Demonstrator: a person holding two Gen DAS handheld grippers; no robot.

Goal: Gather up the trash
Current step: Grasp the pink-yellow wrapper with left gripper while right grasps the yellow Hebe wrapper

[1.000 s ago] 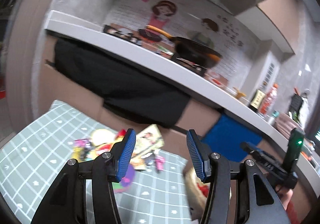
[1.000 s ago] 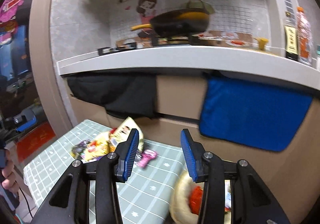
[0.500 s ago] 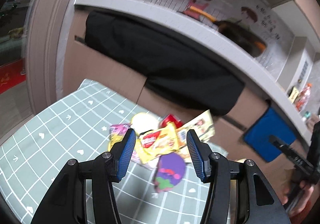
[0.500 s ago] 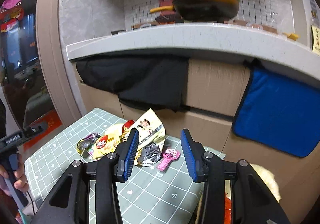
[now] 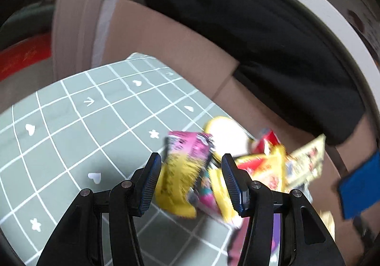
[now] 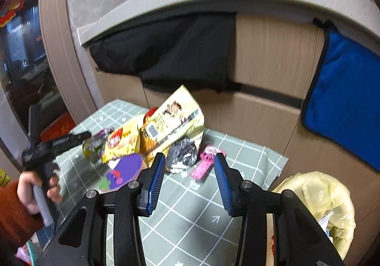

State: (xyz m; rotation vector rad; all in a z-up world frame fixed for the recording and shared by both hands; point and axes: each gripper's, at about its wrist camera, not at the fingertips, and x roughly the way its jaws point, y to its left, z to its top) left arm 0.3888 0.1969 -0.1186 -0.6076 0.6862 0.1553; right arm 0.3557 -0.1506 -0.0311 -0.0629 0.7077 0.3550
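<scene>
While both claws hang spread and empty, the left claw [image 5: 190, 178] hovers over a blurred pink-and-yellow crinkled snack wrapper [image 5: 182, 171] on the grey-green gridded surface [image 5: 71, 123]. The right claw [image 6: 188, 180] faces the wrapper pile (a pale-yellow printed pouch [image 6: 172, 123] topmost), beside a yellow-lined bin [image 6: 318, 204].

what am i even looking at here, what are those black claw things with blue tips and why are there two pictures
Each picture comes from a camera mounted on a handheld gripper, looking along its two blue-padded fingers. A person holds one per hand: the left gripper and the right gripper. Both are open and hold nothing. The right view also shows the person's left hand gripping the other tool. On the green checked tablecloth lies a pile of snack wrappers. Beside the table sits a bin with a yellow bag.
</scene>
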